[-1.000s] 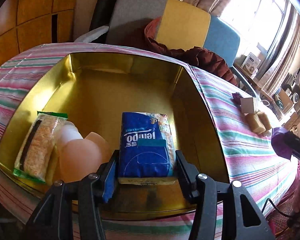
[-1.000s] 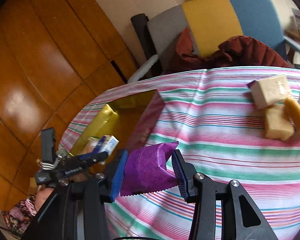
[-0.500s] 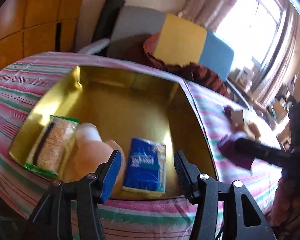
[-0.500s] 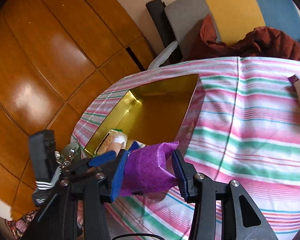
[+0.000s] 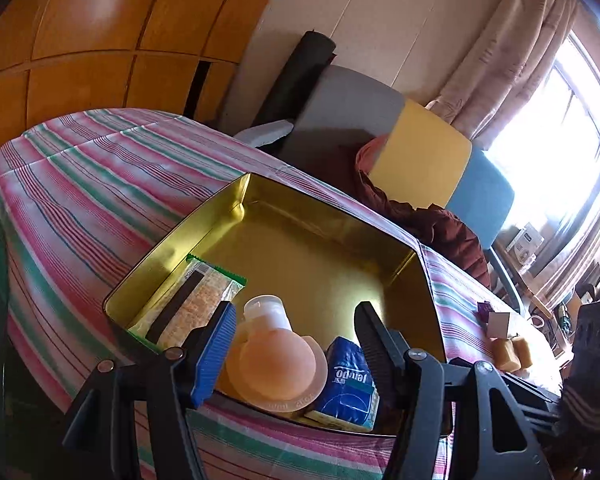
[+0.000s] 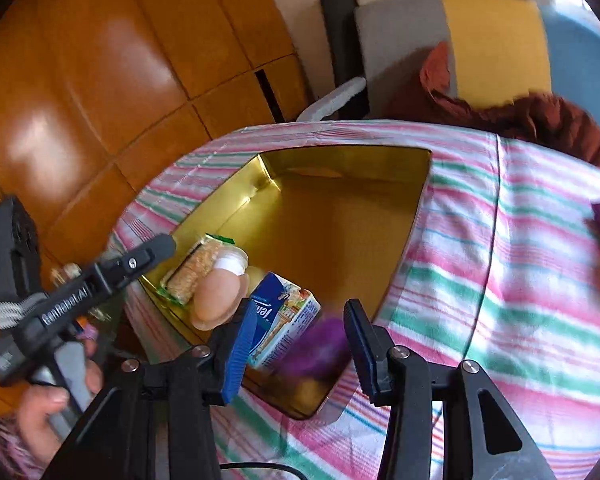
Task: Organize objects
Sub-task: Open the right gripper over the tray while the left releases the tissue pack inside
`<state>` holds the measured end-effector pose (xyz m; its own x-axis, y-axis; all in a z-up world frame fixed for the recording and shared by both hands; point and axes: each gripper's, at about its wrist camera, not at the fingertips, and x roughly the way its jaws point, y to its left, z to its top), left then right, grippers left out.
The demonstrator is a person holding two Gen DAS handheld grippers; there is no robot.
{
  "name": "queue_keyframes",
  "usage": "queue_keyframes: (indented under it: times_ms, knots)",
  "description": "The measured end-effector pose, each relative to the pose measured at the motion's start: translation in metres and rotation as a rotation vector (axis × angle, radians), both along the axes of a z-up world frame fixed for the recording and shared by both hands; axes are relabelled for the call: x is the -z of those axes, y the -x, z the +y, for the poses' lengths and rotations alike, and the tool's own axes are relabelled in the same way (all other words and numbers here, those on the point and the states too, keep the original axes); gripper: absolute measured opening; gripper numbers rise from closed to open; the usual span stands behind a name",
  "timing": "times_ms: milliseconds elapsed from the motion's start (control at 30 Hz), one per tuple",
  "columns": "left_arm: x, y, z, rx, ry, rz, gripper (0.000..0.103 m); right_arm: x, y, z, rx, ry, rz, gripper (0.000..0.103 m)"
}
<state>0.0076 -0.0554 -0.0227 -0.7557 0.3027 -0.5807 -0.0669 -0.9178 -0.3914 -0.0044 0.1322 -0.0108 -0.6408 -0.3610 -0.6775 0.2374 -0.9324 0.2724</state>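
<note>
Striped cloth covers the surface. Nearest, the right gripper (image 6: 298, 330) seems, through blur, to pinch a purple packet (image 6: 320, 350) over the gold tin's (image 6: 404, 248) near corner; the open floor lies at twelve o'clock. Beyond, the left gripper (image 5: 296, 336), empty, jaws opening, has released the blue tissue pack (image 5: 350, 386), which now lies inside, long axis toward twelve.
</note>
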Motion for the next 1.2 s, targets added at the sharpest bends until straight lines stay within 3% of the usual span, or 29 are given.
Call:
queue_keyframes:
  times_ms: [100, 233, 300, 367, 567, 767, 1200]
  knots:
    - [0.001, -0.001, 0.002, 0.011, 0.004, -0.002, 0.062, 0.002, -0.001, -0.013, -0.024, -0.083, 0.026, 0.047]
    - [0.001, -0.004, 0.006, 0.026, 0.010, 0.000, 0.062, 0.003, -0.007, -0.016, -0.034, -0.120, 0.051, 0.049]
    - [0.002, -0.005, 0.008, 0.033, 0.008, 0.002, 0.062, 0.001, -0.011, -0.013, -0.026, -0.104, 0.061, 0.054]
    - [0.003, -0.005, 0.011, 0.042, 0.011, -0.005, 0.062, -0.001, -0.015, -0.006, -0.003, -0.084, 0.072, 0.066]
    - [0.005, -0.008, 0.021, 0.078, 0.014, -0.013, 0.062, -0.005, -0.020, 0.014, 0.066, -0.036, 0.066, 0.074]
    - [0.005, -0.011, 0.035, 0.170, -0.012, -0.014, 0.062, -0.003, -0.023, 0.035, 0.138, -0.001, 0.045, 0.077]
    - [-0.005, -0.034, 0.079, 0.332, 0.043, 0.049, 0.062, 0.010, -0.032, 0.075, 0.249, 0.030, -0.002, 0.078]
